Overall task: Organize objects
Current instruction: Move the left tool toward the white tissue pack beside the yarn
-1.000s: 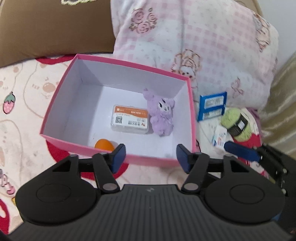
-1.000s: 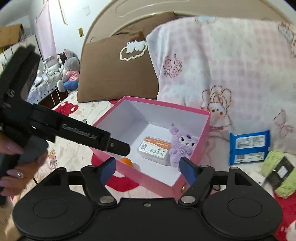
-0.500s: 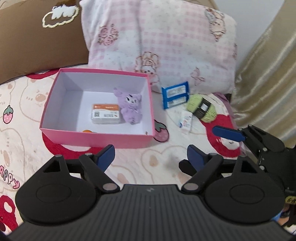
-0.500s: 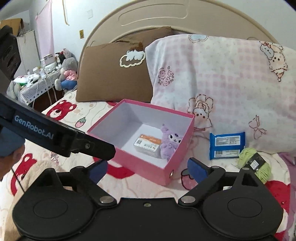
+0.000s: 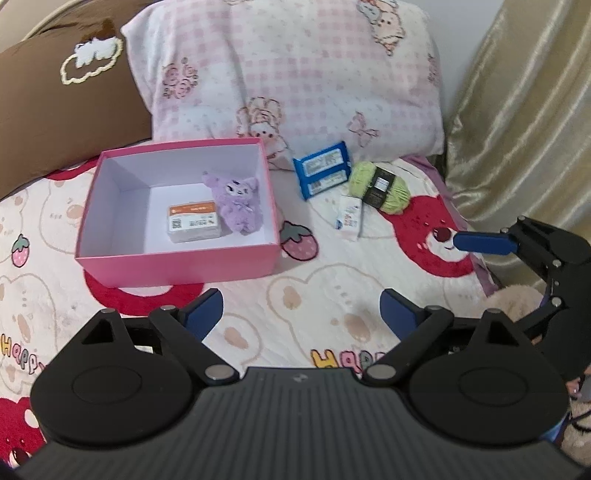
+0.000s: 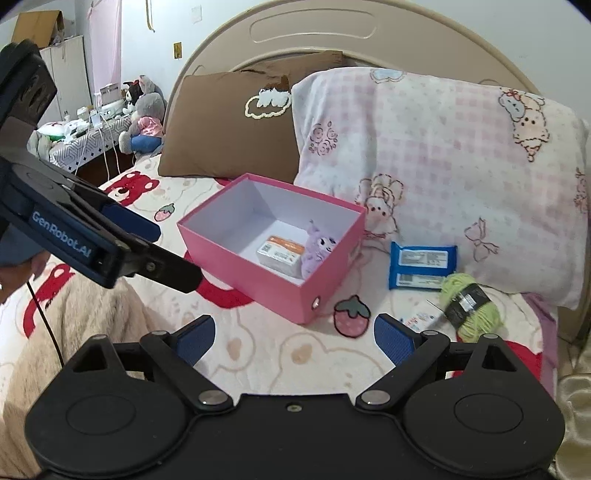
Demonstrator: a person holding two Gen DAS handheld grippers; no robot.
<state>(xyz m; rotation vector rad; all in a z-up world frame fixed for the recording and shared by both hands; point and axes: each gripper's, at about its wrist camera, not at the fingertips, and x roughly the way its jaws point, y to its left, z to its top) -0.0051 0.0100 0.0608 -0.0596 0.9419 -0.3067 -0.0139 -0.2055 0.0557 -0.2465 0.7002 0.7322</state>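
Note:
An open pink box [image 5: 177,266] [image 6: 258,284] sits on the bed and holds a purple plush toy [image 5: 238,206] [image 6: 317,251] beside a small white box with an orange label [image 5: 192,221] [image 6: 280,253]. To its right lie a blue wipes pack [image 5: 321,173] [image 6: 423,266], a green yarn ball [image 5: 380,186] [image 6: 469,306] and a small white packet [image 5: 349,218] [image 6: 419,319]. My left gripper [image 5: 301,306] hovers short of the box, its jaws opening with nothing between them. My right gripper [image 6: 293,332] is open and empty, near the packet.
A brown pillow [image 6: 221,125] and a pink checked pillow [image 5: 288,74] lean on the headboard [image 6: 310,33] behind the box. A gold curtain [image 5: 524,110] hangs at the right. A cluttered side table with plush toys [image 6: 144,114] stands at the far left.
Both grippers have drawn back and up from the box, and their jaws have widened. The orange ball seen in the box's near corner is now hidden behind its front wall.

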